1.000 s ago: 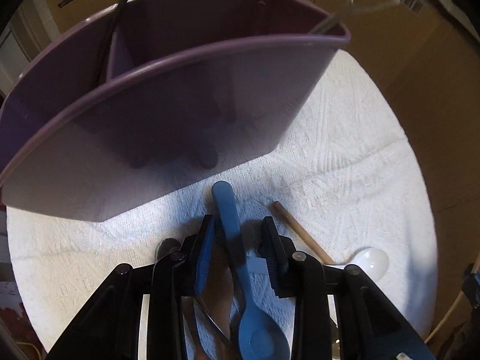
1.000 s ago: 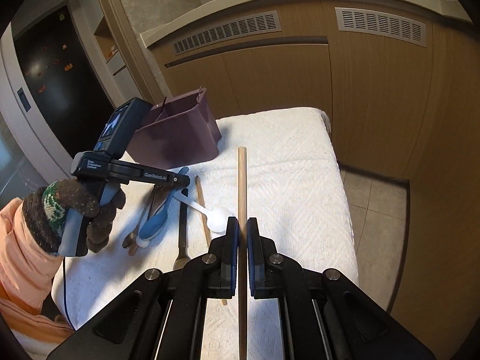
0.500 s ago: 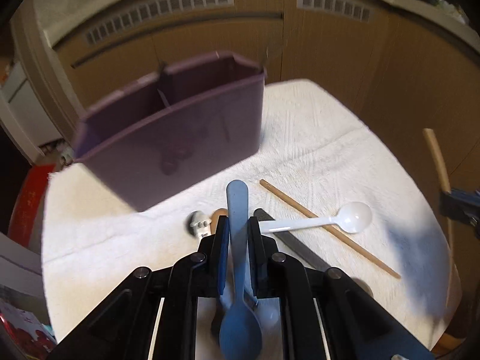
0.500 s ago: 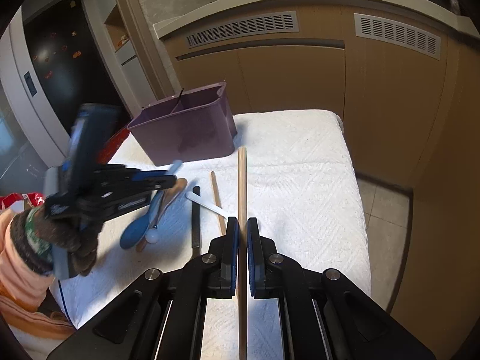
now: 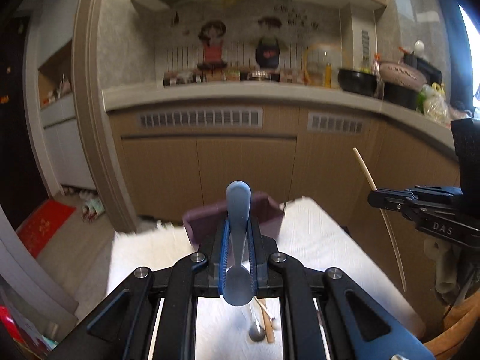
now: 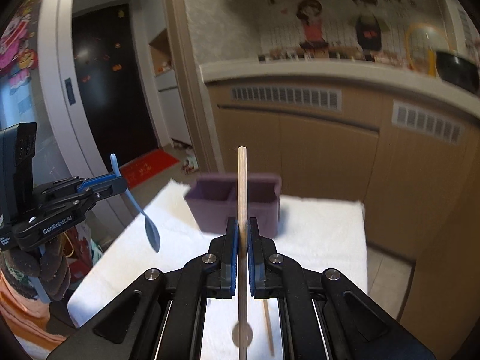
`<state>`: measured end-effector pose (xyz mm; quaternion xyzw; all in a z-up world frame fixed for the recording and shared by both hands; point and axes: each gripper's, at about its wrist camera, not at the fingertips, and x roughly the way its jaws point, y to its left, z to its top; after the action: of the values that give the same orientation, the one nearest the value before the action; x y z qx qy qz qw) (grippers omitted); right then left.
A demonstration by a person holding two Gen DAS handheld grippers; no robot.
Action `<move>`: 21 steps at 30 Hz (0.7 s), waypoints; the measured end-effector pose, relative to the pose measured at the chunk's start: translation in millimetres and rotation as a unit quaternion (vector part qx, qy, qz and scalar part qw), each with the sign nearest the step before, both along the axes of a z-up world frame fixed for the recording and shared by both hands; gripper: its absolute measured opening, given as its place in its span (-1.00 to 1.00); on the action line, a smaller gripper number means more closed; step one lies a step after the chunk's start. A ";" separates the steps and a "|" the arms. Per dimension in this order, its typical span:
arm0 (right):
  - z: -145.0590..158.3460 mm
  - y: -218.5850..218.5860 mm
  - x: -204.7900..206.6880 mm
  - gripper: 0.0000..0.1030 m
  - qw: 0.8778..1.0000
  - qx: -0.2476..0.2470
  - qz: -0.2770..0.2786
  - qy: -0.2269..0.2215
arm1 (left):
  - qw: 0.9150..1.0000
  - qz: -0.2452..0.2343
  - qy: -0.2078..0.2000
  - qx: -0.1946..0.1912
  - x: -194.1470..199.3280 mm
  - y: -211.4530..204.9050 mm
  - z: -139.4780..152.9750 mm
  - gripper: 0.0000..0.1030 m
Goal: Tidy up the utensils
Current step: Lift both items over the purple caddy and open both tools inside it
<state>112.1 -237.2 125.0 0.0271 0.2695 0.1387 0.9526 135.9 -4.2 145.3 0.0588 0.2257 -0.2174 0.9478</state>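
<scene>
Utensils are split between the two tools and the table. A light blue plastic spoon [image 5: 238, 240] is clamped by its handle in the left gripper [image 5: 238, 258], handle end up and bowl hanging below the blue-lined pads; seen from the right wrist camera, the same spoon [image 6: 136, 202] slants down with its bowl clear above the cloth. The left jaws have just been closing and are now clenched on that handle. A pale round wooden chopstick [image 6: 242, 210] stands nearly upright in the right gripper [image 6: 242, 246], whose jaws are pressed tight on its shaft; its lower end runs out of the bottom of the picture. In the left wrist view the chopstick [image 5: 381, 210] shows as a thin curved stick beside the black tool.

Beyond both grippers sits a purple plastic caddy with a centre divider [image 6: 219, 202], blurred by motion; its contents cannot be made out. It rests on a white textured towel [image 6: 315, 231] that covers the table.

Under the left gripper, mostly hidden by its frame, lie a metal spoon [image 5: 256, 331] and a wooden handle [image 5: 267, 321]; which utensil the handle belongs to cannot be told. A second wooden chopstick [image 6: 268, 327] lies on the towel under the right gripper, partly hidden. A hand in a dark knitted glove [image 6: 45, 273] grips the left tool, above an orange sleeve [image 6: 21, 315].
</scene>
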 end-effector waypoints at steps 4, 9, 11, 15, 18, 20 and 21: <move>53.6 10.3 9.1 -0.89 0.998 -0.011 0.005 -0.057 | 0.999 -0.002 -0.029 -0.025 10.1 8.9 38.7 -0.80; 102.6 12.9 24.9 -0.89 0.992 0.005 0.000 -0.124 | 0.996 0.012 -0.070 -0.054 25.3 11.9 72.0 -0.80; 113.3 15.1 35.8 -0.89 0.989 0.007 -0.007 -0.147 | 0.995 0.015 -0.072 -0.065 34.9 12.7 76.3 -0.80; 117.1 18.8 57.3 -0.89 0.982 0.023 -0.007 -0.188 | 0.995 0.026 -0.064 -0.073 62.9 6.9 73.1 -0.80; 107.5 23.8 77.3 -0.89 0.974 0.029 -0.018 -0.224 | 0.995 0.034 -0.042 -0.080 89.9 4.8 56.4 -0.80; 97.0 27.4 92.1 -0.89 0.973 0.033 -0.024 -0.228 | 0.995 0.041 -0.028 -0.082 104.6 3.8 44.7 -0.80; 91.1 29.2 99.4 -0.89 0.973 0.036 -0.025 -0.228 | 0.995 0.044 -0.023 -0.084 112.6 4.2 38.7 -0.80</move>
<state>211.5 -208.0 216.1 0.0355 0.0389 0.1271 0.9905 248.5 0.0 184.0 -0.0261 0.1872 -0.1920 0.9630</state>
